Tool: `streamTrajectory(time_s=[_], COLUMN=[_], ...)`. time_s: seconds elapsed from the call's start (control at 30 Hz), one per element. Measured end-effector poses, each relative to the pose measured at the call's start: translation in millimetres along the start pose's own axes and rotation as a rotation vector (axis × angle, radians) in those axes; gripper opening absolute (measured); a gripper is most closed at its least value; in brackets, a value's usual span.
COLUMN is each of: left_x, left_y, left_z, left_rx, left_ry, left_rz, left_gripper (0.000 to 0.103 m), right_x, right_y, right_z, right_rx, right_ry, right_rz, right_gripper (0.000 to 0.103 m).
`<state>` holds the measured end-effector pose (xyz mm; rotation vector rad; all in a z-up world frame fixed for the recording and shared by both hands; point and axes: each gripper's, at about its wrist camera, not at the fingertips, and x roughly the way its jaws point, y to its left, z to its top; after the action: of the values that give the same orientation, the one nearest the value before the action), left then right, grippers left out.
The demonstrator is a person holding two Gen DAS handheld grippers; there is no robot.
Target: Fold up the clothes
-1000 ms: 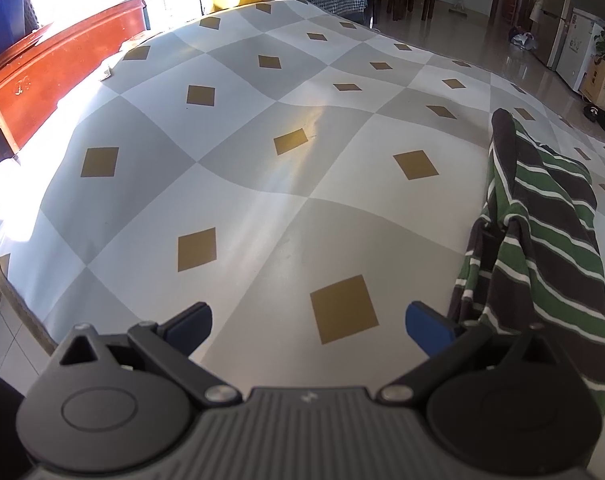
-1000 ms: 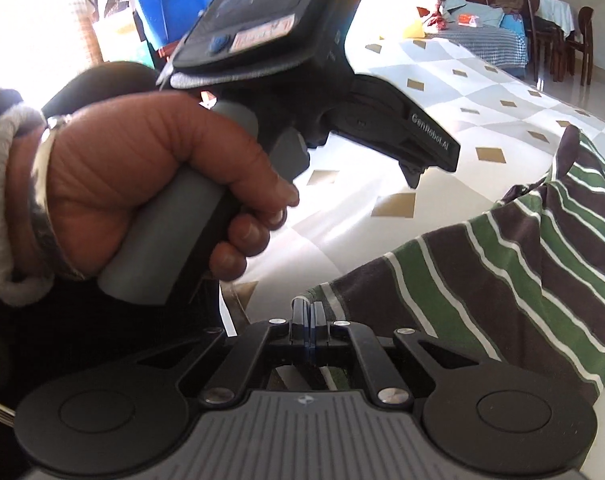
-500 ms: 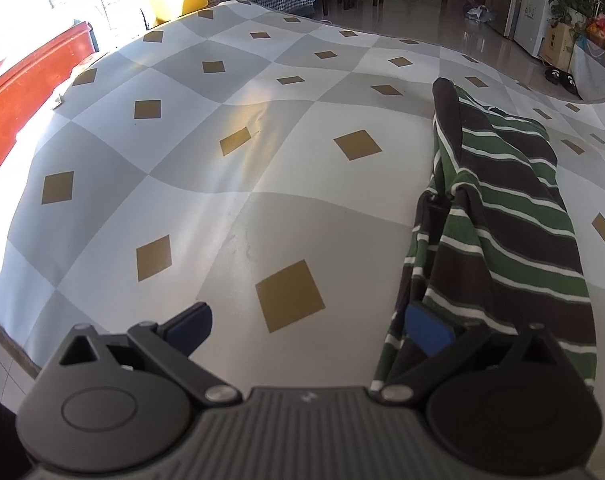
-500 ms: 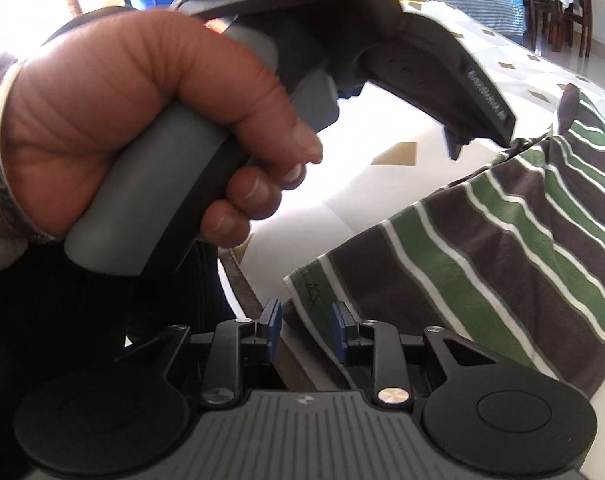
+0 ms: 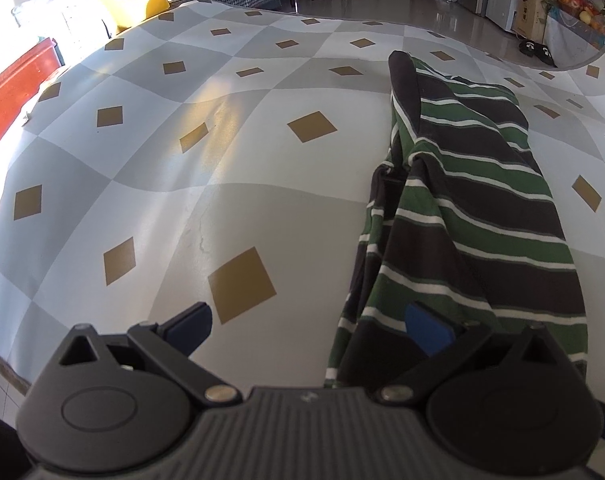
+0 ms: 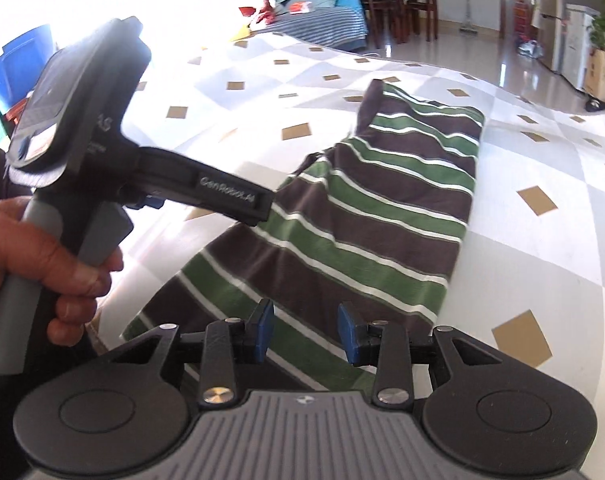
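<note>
Lying lengthwise on the checked tablecloth, the striped garment serves as the landmark for everything else: a long folded band of brown, green and thin white stripes, its near end by the table's edge and its far end pointing toward the room beyond.

The left gripper sits at the garment's near end, jaws spread wide. Its right blue pad overlaps the garment's left margin in the left wrist view, while the left pad hangs over bare cloth beside a gold diamond; nothing is held between them. Whether the right pad touches the fabric cannot be told.

The right gripper is also at the garment's near end, its jaws partly open with striped fabric visible in the gap between the blue pads (the cloth lies below them, not pinched). From the right wrist view, the person's hand wraps the grey handle of the left gripper, which reaches in from the garment's left side, its black nose over the garment's left edge.

At the garment's far end a dark, rounded, upstanding tip stands out against the tablecloth. A bunched fold runs along the garment's left side.
</note>
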<state>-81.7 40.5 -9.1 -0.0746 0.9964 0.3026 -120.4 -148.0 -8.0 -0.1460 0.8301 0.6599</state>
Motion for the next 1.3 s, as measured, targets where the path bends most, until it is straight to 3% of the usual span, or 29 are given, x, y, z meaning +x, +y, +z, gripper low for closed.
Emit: streamTrajectory(time_s=[0.37, 0.6, 1.3], left_x=[10, 17, 8], left_y=[-37, -18, -22], left_z=[-10, -15, -32], left_rx=[0.13, 0.011, 0.1], left_ry=[0.027, 0.074, 0.061], left_rz=[-0.059, -0.138, -0.124], left_gripper=[0.103, 0.103, 0.103], right_x=[9, 13, 20], right_y=[-20, -15, -1], right_z=[-24, -27, -27], right_rx=[0.082, 0.052, -0.022], right_ry=[0.09, 0.098, 0.146], right_rz=[-0.024, -0.042, -0.087], right_gripper=[0.04, 0.043, 0.056])
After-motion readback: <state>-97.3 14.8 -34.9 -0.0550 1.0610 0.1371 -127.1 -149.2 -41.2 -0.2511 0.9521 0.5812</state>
